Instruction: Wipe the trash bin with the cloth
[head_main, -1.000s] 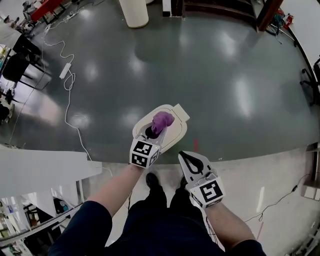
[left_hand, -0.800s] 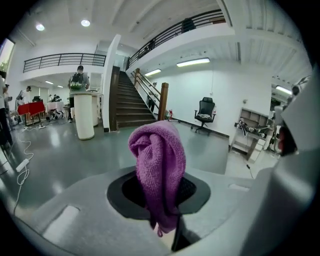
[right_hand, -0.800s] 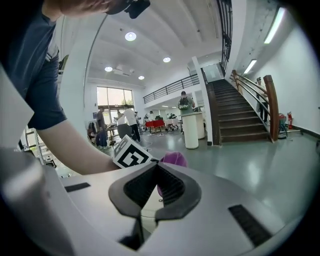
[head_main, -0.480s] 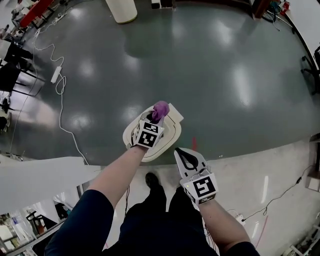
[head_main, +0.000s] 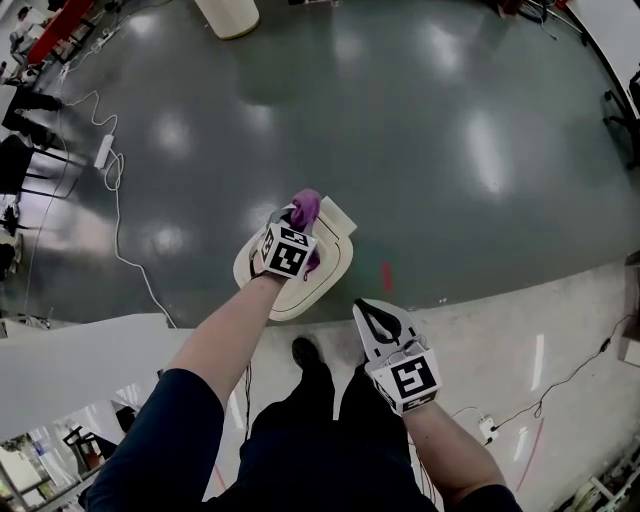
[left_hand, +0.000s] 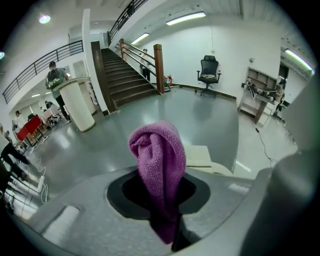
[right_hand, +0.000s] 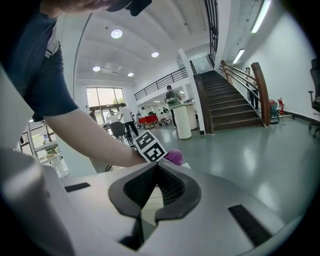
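A cream trash bin (head_main: 322, 272) stands on the grey floor just ahead of my feet, seen from above. My left gripper (head_main: 298, 222) hangs over the bin's top, shut on a purple cloth (head_main: 305, 209) that sticks up between its jaws. In the left gripper view the cloth (left_hand: 159, 170) fills the gap and the bin's flat lid edge (left_hand: 199, 155) shows behind it. My right gripper (head_main: 378, 321) is held to the right of the bin, near my legs, shut with nothing in it. The right gripper view shows the left arm, its marker cube and a bit of cloth (right_hand: 174, 157).
A white power strip with a cable (head_main: 104, 150) lies on the floor at the left. A cream cylinder (head_main: 228, 15) stands far back. A white table edge (head_main: 70, 350) is at my left. A staircase (left_hand: 125, 75) and an office chair (left_hand: 209, 70) stand farther off.
My left gripper with the cloth has moved a little forward and left over the bin's top. The right gripper has stayed about where it was.
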